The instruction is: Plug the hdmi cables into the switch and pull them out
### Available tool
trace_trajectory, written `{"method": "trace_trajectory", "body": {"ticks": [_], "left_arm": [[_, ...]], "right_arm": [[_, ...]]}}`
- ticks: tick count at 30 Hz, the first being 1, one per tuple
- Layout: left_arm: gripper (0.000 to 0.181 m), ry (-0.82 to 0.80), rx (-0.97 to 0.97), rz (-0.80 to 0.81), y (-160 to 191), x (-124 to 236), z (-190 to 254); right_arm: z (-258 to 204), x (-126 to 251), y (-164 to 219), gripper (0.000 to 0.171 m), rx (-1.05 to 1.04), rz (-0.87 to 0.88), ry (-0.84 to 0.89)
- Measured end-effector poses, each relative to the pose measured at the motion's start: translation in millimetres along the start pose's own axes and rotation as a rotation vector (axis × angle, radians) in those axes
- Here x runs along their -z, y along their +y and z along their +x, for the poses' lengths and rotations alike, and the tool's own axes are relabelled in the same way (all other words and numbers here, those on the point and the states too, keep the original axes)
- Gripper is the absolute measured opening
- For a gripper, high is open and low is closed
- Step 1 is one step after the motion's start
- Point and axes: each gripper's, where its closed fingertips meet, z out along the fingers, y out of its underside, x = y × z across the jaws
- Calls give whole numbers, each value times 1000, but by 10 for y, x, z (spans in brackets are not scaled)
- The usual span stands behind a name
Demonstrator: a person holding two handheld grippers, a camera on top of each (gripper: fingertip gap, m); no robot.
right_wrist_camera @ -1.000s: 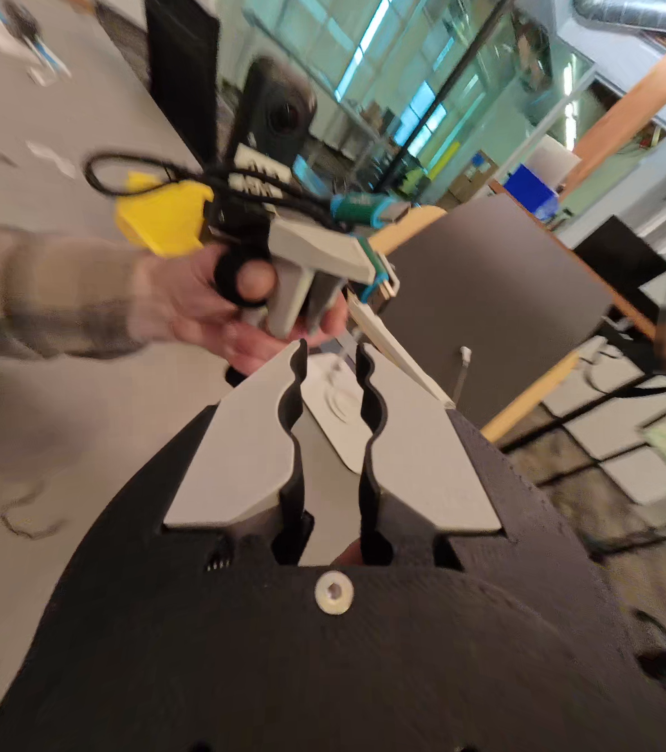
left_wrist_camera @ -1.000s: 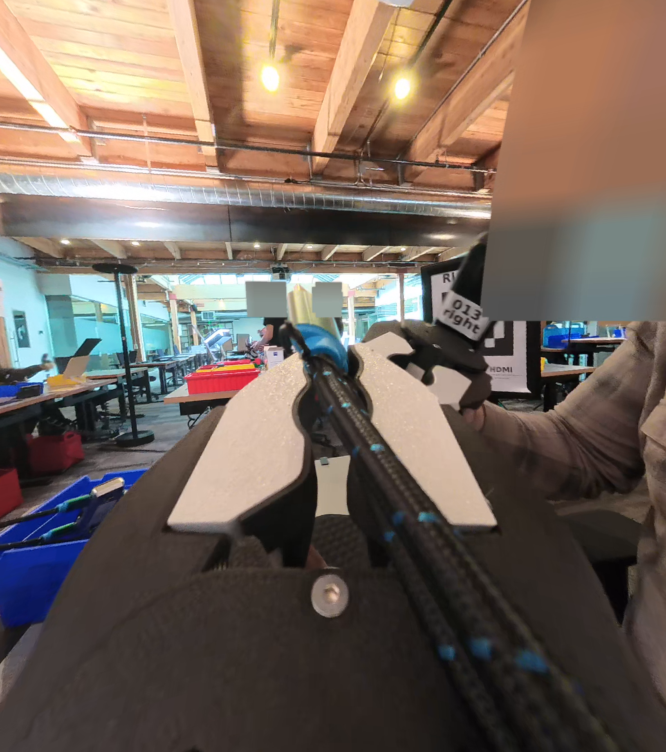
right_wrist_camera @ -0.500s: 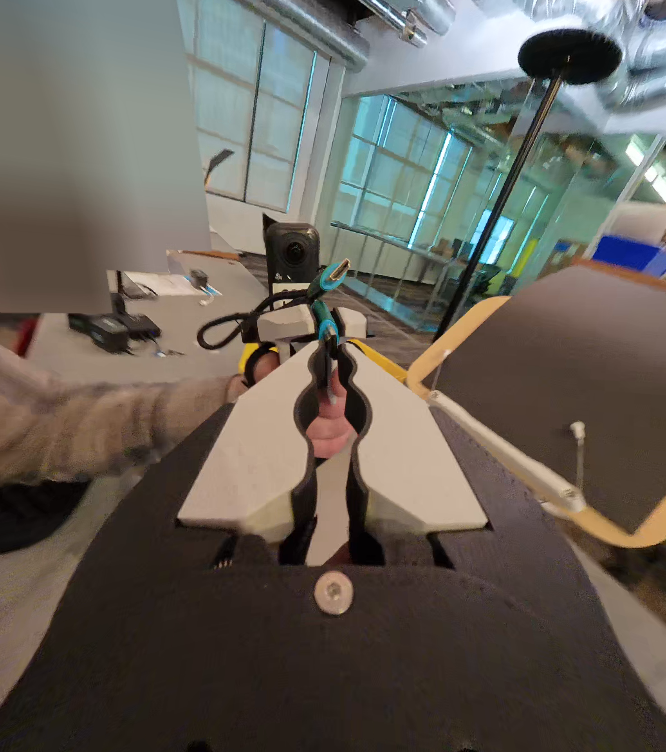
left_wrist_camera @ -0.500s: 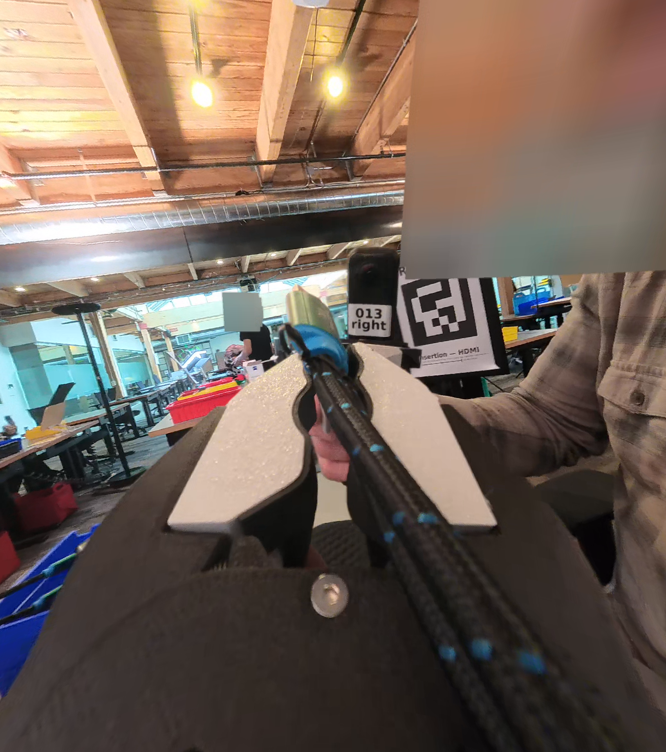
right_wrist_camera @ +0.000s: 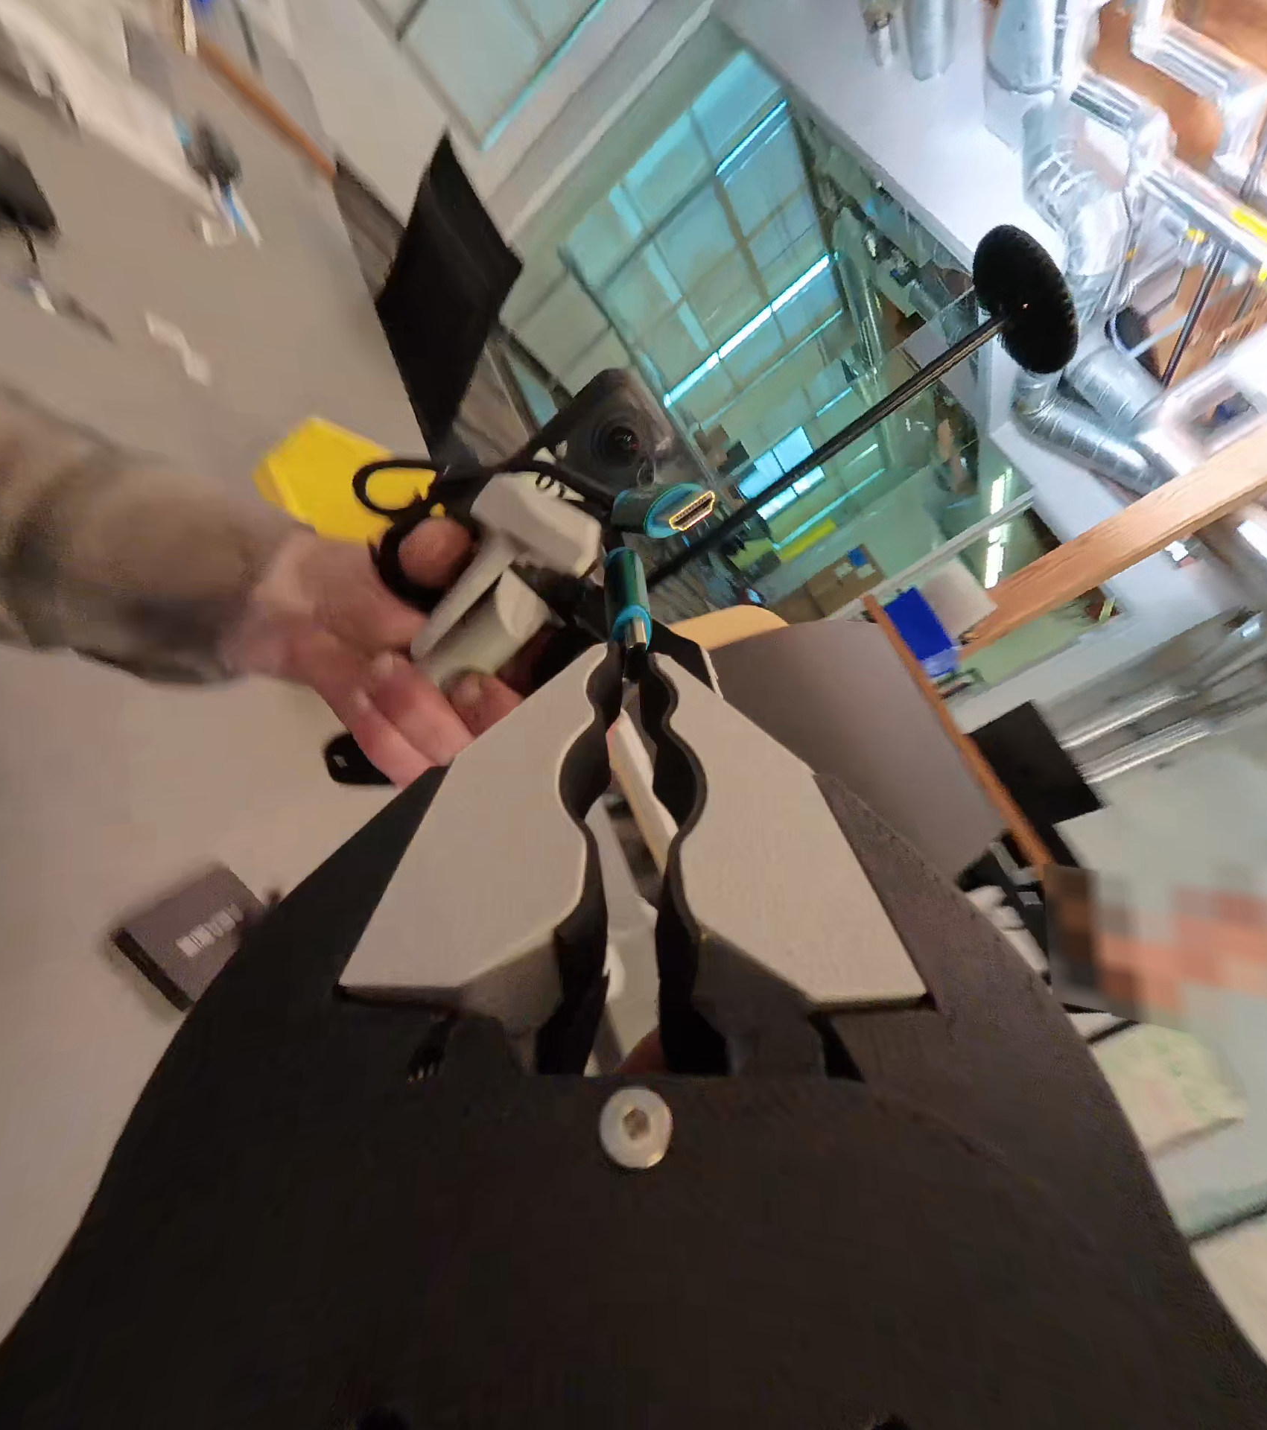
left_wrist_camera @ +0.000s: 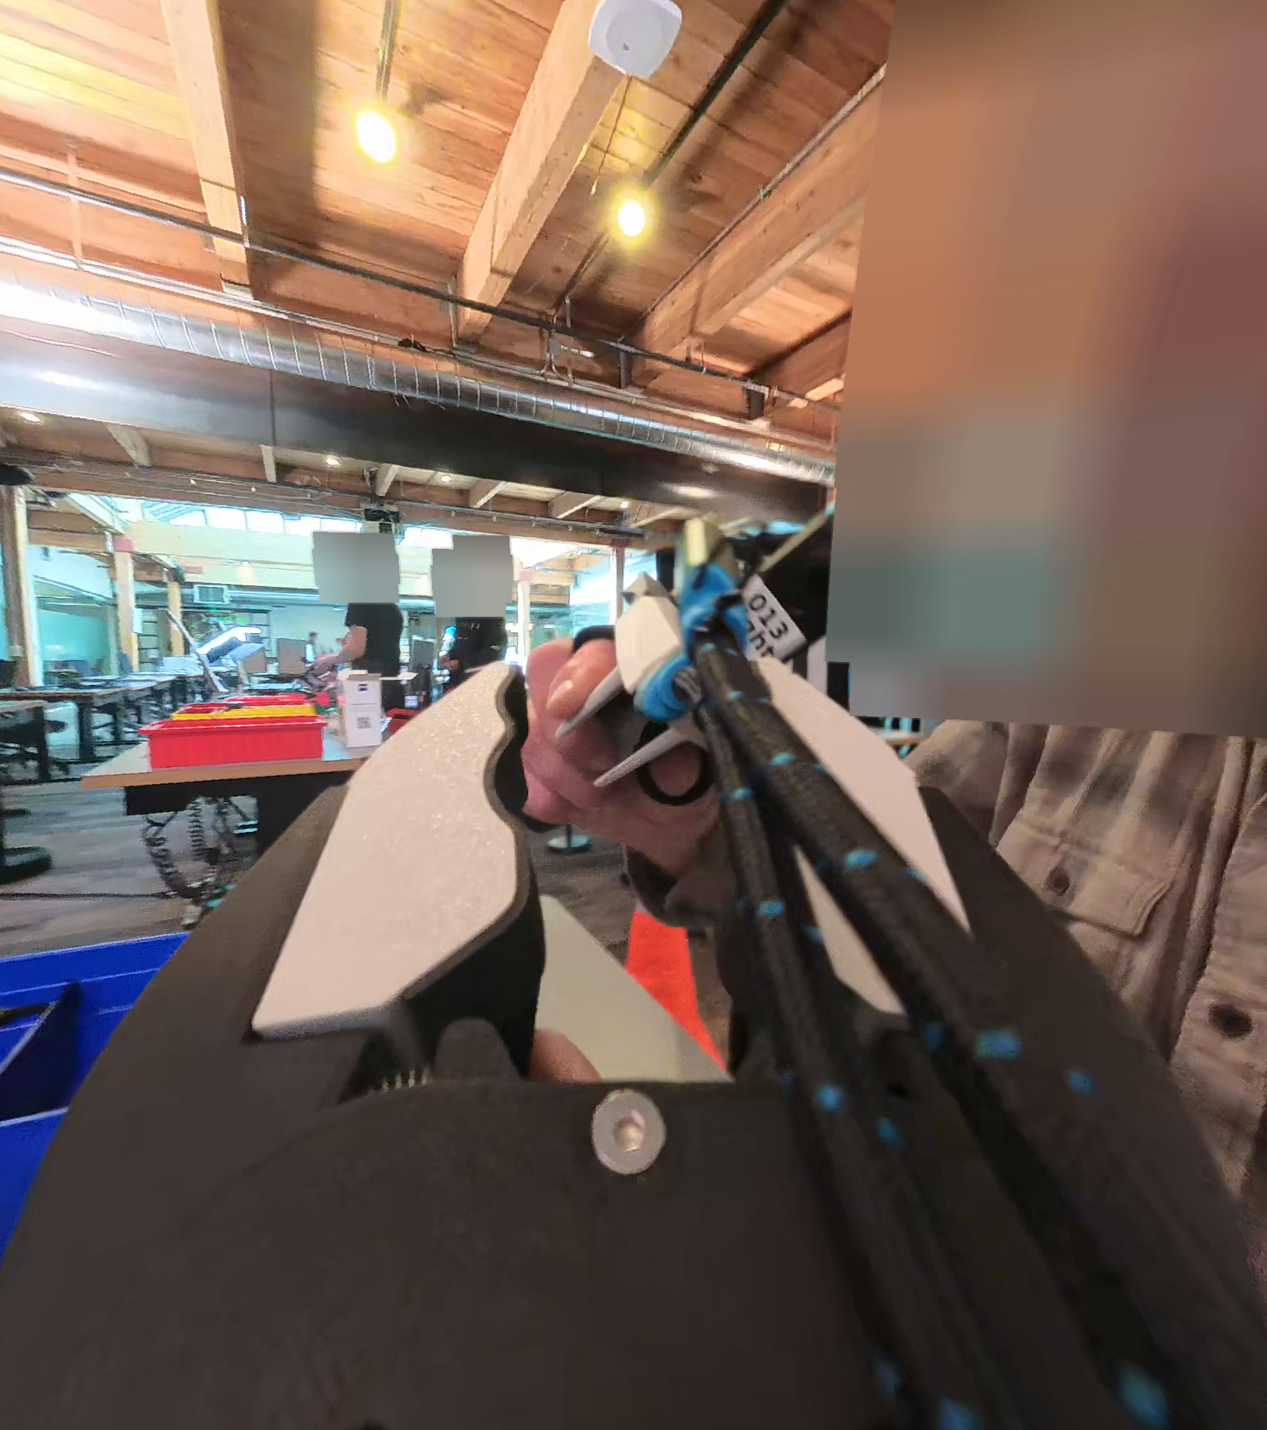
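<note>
Your right gripper [right_wrist_camera: 626, 669] has its grey, wavy-edged jaws nearly together, clamped on the cord just below a teal, metal-sleeved HDMI plug [right_wrist_camera: 626, 596] that stands straight up out of the tips. A second teal plug [right_wrist_camera: 680, 507] hangs just above it, its gold mouth turned toward the camera. I cannot tell what holds this one.

Your left gripper [left_wrist_camera: 638, 689] has its jaws wide apart, gripping nothing. The two black braided HDMI cables flecked with blue [left_wrist_camera: 831, 890] lie across its right-hand jaw and run up to the plugs.

The switch, a small flat dark grey box [right_wrist_camera: 181, 936], lies on the pale grey desk [right_wrist_camera: 73, 774], low and to the left in the right wrist view, well apart from both plugs. Nothing is plugged in yet.

My judgement on doing this step well:
- You seem to be passing a plug between the grippers.
- Grip the rigid sleeve, not the cord, because the braid probably flexes and lets the plug wobble.
- Hold the plug's flat sides against the jaws.
- Turn the wide edge of the gold mouth to match the port before you push.
- The switch looks light and smooth, so it may slide. Pin it with your free gripper while you push.
- Keep the slack cables off the jaws.

The right wrist view is motion-blurred, so I cannot make out the ports.
</note>
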Motion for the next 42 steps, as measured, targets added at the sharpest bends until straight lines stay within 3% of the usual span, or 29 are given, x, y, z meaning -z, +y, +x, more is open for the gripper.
{"method": "trace_trajectory", "body": {"ticks": [1, 8, 12, 15, 20, 23, 25, 34, 42], "left_arm": [[53, 6, 29, 17, -22, -1, -3], [57, 50, 112, -8, 8, -165, 130], [51, -65, 31, -6, -9, -272, 87], [42, -143, -73, -39, 29, -310, 49], [43, -225, -171, -49, 34, -329, 3], [65, -316, -200, -45, 60, -296, -145], [65, -393, -221, -51, 79, -283, -239], [26, -527, -402, 25, -10, -327, -141], [32, -560, -374, -24, -7, -313, -189]], "right_arm": [[-6, 16, 2, 2, 90, -34, 0], [77, 146, 69, 1, 639, -249, 20], [123, 203, 133, 1, 747, -299, 39], [220, 226, 144, 1, 761, -327, 94], [279, 212, 154, 1, 717, -351, 162], [360, 221, 131, 1, 709, -363, 219], [363, 215, 98, 1, 707, -366, 239], [305, 179, 154, 1, 748, -419, 243], [366, 218, 150, 1, 733, -438, 311]]}}
